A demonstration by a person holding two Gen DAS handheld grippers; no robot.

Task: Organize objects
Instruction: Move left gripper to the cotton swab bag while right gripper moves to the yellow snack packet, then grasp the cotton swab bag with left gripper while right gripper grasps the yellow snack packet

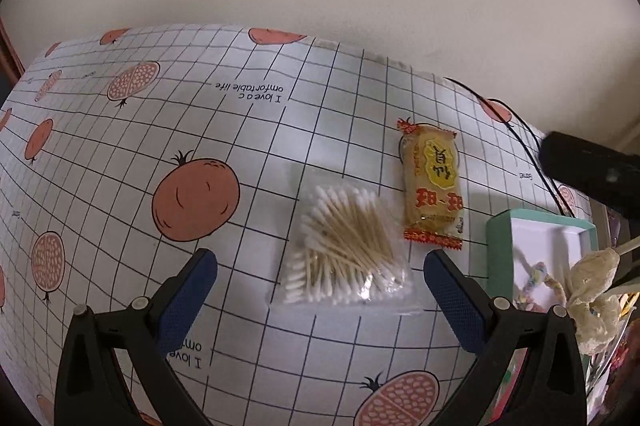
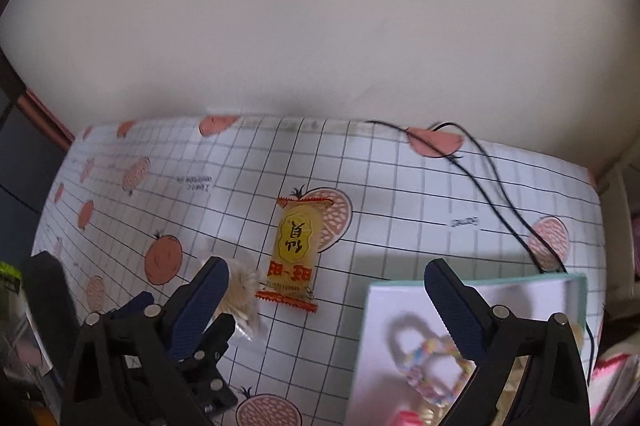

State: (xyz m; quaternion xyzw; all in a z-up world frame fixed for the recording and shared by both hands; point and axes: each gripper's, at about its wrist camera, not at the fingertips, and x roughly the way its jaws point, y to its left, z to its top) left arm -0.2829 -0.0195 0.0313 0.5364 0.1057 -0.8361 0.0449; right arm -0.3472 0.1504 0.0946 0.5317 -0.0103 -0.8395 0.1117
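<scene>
A clear pack of cotton swabs [image 1: 344,254] lies on the grid-patterned tablecloth. My left gripper [image 1: 320,260] is open, with its blue fingers on either side of the pack and not touching it. A yellow and red snack packet [image 1: 434,186] lies just right of the swabs. At the right stands a teal box [image 1: 498,246] with a white inside. My right gripper [image 2: 326,268] is open and holds nothing, hovering between the snack packet [image 2: 294,250] and the teal box [image 2: 583,302]. Its left finger hides part of the swab pack [image 2: 240,290].
A pastel bead bracelet [image 2: 424,366] lies inside the box. A cream lace scrunchie [image 1: 592,294] sits at the box's near right corner. A black cable [image 2: 492,194] runs across the cloth behind the box. The wall stands close behind the table's far edge.
</scene>
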